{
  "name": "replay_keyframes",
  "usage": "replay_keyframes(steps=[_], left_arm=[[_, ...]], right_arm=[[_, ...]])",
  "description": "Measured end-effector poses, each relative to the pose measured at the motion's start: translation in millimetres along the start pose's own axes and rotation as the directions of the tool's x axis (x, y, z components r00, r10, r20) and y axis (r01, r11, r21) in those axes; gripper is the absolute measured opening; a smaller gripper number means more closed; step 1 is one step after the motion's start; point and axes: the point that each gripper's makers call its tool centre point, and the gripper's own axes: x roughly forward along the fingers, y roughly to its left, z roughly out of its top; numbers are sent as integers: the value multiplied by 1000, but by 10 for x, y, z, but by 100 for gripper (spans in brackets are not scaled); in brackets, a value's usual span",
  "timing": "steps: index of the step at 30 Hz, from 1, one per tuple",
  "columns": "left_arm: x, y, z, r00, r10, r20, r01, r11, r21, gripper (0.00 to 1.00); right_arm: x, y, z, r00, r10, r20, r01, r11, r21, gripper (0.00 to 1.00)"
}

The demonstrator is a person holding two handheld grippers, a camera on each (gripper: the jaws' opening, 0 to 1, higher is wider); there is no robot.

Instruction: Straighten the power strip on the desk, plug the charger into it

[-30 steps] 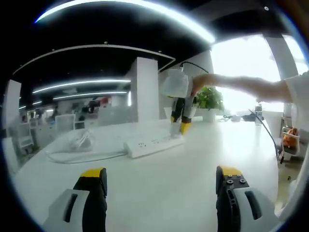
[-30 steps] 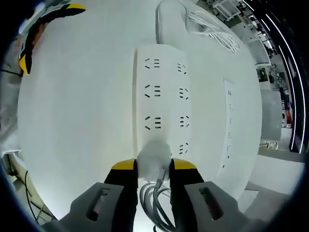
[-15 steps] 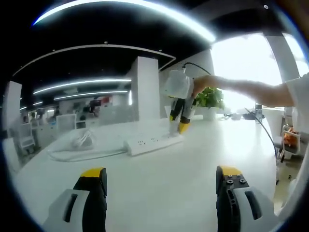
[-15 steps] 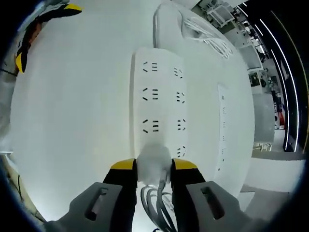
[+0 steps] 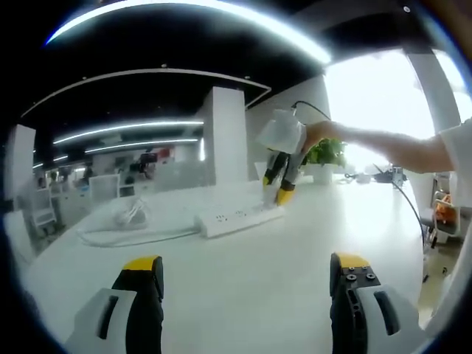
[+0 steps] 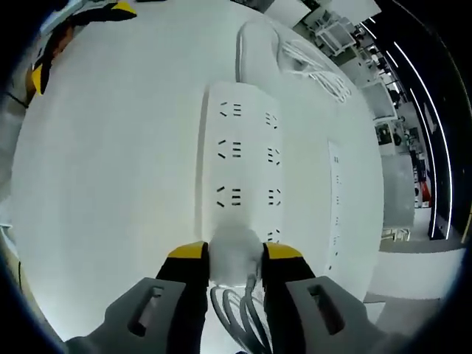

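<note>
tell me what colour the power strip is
White power strip, clearest in the right gripper view.

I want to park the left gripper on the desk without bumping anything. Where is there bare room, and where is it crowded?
Bare desk lies on the near side of the power strip, ahead of the left gripper. It is crowded beyond the strip, where the coiled cable lies, and at the strip's end, where the right gripper holds the charger.

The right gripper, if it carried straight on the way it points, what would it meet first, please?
The right gripper is shut on the charger, so the charger would likely meet the near end of the power strip first; whether they already touch is unclear.
</note>
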Motion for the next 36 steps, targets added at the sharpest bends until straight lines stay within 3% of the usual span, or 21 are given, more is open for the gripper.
replay_keyframes(steps=[5, 12, 23, 29, 36], left_arm=[[-22, 11, 18, 1000, 3, 9, -3, 1000, -3, 97], [-46, 17, 14, 1000, 5, 9, -5, 1000, -6, 97], [-69, 14, 66, 1000, 6, 19, -6, 1000, 2, 97], [-74, -1, 84, 1000, 5, 23, -5, 1000, 4, 97], [-83, -9, 102, 1000, 4, 26, -4, 1000, 9, 97]], right_arm=[[34, 17, 21, 1000, -1, 11, 1, 1000, 24, 47], [23, -31, 62, 998, -43, 39, 43, 999, 5, 52], [-26, -75, 179, 989, -83, 119, 81, 996, 23, 68], [-93, -127, 239, 979, -121, 163, 120, 993, 14, 77], [-227, -212, 312, 956, -178, 232, 175, 984, 34, 87]])
